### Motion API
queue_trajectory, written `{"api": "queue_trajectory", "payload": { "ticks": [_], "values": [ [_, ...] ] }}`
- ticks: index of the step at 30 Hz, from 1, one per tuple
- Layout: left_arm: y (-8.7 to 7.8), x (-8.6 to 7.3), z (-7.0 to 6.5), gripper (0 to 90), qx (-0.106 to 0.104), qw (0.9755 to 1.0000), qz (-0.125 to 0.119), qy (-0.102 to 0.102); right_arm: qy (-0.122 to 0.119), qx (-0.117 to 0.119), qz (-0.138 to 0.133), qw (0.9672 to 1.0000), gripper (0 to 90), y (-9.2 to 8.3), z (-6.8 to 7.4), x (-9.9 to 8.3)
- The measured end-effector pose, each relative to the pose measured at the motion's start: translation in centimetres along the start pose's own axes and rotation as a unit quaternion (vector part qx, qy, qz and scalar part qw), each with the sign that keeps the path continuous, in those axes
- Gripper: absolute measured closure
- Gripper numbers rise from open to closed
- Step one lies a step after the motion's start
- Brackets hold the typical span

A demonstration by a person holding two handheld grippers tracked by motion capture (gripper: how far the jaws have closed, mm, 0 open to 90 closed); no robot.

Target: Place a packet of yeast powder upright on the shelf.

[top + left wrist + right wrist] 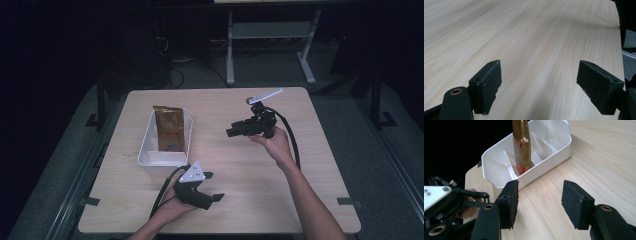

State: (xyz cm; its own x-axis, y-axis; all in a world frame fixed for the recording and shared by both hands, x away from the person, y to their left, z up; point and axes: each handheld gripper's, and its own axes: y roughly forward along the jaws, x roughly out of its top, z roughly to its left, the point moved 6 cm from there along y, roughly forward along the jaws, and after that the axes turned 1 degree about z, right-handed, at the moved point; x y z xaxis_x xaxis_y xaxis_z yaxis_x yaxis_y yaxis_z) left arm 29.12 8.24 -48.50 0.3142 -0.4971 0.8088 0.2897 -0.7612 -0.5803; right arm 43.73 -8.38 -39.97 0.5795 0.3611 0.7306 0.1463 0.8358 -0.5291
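A gold bag [169,129] stands upright in a white divided tray [145,145] on the left part of a pale wood table [240,200]; its print is too small to read. The right gripper [231,132] hovers well right of the tray, jaws apart around nothing. The left gripper [214,186] sits near the front edge, jaws wide. Bare tabletop lies between them; dark floor and white desk legs [230,50] lie beyond.

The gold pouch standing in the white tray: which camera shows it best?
The high view: the whole gold pouch shows there, standing in the white tray. The right gripper view sees it closer but edge-on, with its top cut off. The left gripper view looks across bare tabletop.
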Motion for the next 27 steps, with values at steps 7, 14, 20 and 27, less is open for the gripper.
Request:
{"api": "queue_trajectory", "payload": {
  "ticks": [7,14,20,27],
  "values": [
    [0.1,0.0,0.0,19.3,0.000,1.0000,0.001,0.000,0.004,-0.007,0.004,1.0000,44.7,-1.2,-0.1,-0.9],
    [0.1,0.0,0.1,19.2,0.000,1.0000,0.002,-0.001,0.004,-0.016,-0.001,0.9999,43.5,-2.6,-0.1,-2.1],
    [0.2,0.0,0.1,19.1,-0.001,1.0000,0.003,-0.001,0.008,-0.020,0.005,0.9998,42.3,-3.4,-0.2,-3.5],
    [0.2,0.0,0.1,19.1,-0.001,1.0000,0.002,-0.001,0.013,-0.023,0.005,0.9996,41.9,-4.2,-0.2,-4.7]
  ]
}}
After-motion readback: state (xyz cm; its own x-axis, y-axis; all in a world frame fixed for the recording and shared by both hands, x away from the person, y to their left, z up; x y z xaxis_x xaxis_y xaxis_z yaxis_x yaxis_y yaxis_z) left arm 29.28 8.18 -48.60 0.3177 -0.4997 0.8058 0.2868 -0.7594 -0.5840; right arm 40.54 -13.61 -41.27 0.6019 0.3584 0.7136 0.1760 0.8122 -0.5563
